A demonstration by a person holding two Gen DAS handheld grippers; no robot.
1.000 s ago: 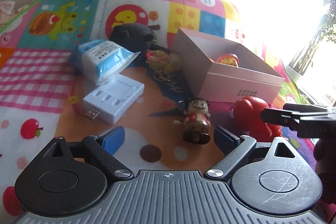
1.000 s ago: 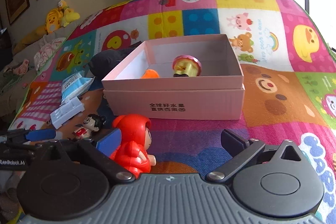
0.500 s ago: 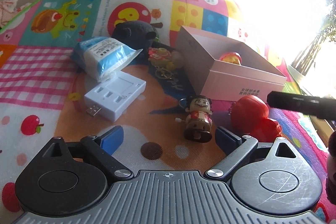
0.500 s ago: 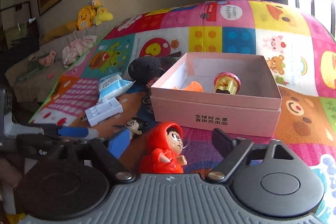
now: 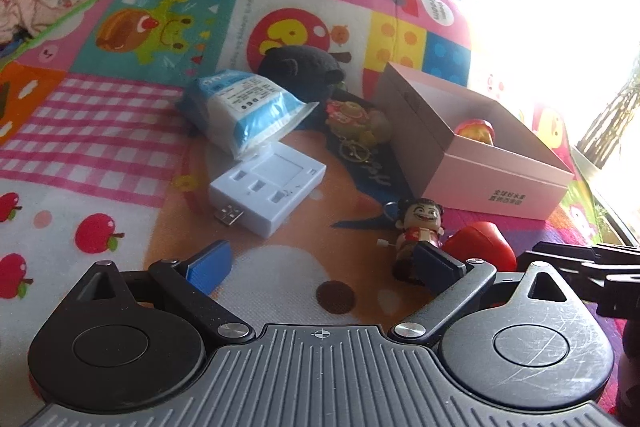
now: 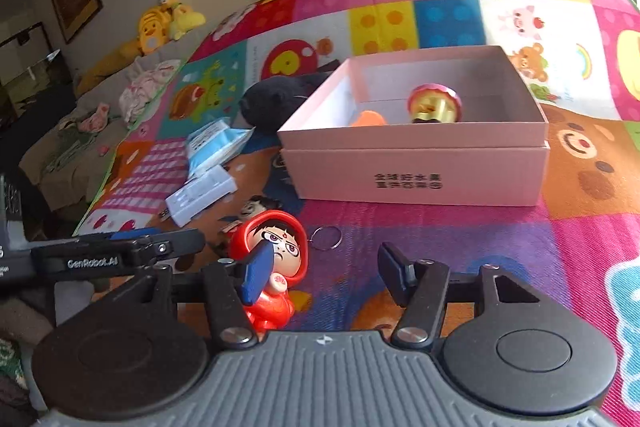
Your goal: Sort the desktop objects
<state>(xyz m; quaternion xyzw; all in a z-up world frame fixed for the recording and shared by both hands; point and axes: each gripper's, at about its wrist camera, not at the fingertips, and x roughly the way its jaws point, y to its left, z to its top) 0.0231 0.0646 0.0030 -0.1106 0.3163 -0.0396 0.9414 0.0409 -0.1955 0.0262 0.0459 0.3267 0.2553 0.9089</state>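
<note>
A pink open box (image 6: 416,163) stands on the colourful mat; inside lie a gold and red top (image 6: 434,103) and an orange item (image 6: 368,117). A red hooded doll (image 6: 276,259) stands just at my right gripper's left finger. My right gripper (image 6: 324,277) is open and empty. In the left wrist view the box (image 5: 480,155) is at right, a wind-up figure (image 5: 418,227) stands by my right finger, and the red doll (image 5: 480,243) is behind it. My left gripper (image 5: 324,263) is open and empty.
A white USB hub (image 5: 268,187), a blue tissue pack (image 5: 244,111), a black plush (image 5: 300,71) and a keychain charm (image 5: 356,123) lie left of the box. A key ring (image 6: 326,237) lies by the doll. Plush toys (image 6: 168,23) sit on a sofa beyond the mat.
My right gripper has moved so the red doll now sits at its left finger instead of between the fingers. My left gripper shifted slightly; the wind-up figure now sits at its right finger.
</note>
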